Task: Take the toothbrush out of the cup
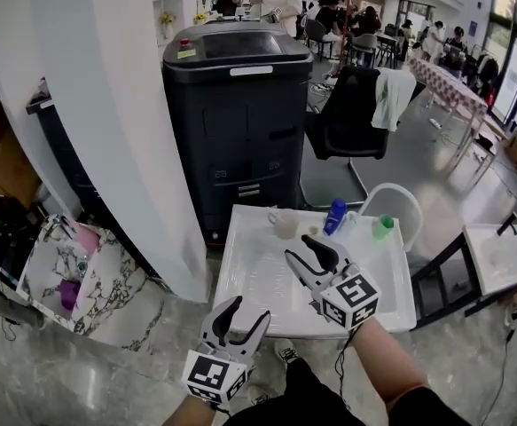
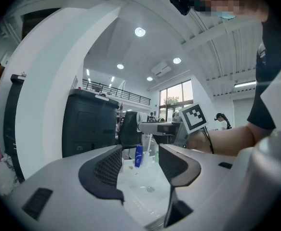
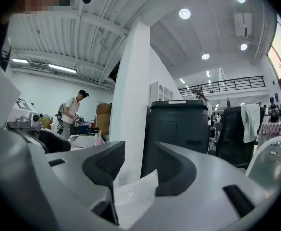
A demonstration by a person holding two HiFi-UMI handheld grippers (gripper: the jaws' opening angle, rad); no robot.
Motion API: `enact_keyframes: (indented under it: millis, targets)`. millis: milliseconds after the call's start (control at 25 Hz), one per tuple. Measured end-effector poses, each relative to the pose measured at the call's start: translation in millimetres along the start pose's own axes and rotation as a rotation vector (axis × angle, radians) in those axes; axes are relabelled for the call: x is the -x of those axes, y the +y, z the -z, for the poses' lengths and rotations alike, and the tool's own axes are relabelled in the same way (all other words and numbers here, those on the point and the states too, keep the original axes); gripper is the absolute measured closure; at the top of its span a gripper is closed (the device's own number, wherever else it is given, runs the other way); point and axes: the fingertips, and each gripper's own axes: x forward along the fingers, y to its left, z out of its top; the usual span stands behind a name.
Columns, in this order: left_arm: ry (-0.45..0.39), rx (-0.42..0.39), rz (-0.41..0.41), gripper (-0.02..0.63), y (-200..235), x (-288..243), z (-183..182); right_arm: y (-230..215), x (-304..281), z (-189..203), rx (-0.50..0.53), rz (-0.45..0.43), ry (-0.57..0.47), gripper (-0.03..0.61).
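Jaws spread and empty, the right gripper (image 1: 309, 251) should square up to the small white cup (image 2: 144, 159) ahead, then pinch the toothbrush handle high.

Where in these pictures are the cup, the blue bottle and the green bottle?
cup (image 1: 284, 224): head view, on its side wall.
blue bottle (image 1: 334, 217): head view, on the middle of its body.
green bottle (image 1: 382, 228): head view, on its body.
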Motion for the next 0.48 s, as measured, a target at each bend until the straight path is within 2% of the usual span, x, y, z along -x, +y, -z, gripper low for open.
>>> enact_keyframes:
  millis: [480]
  targets:
    - [0.017,0.032,-0.058,0.37,24.8,-61.9,2.4,-53.0,-64.2,34.4,0.045,-0.085,0.082,0.382]
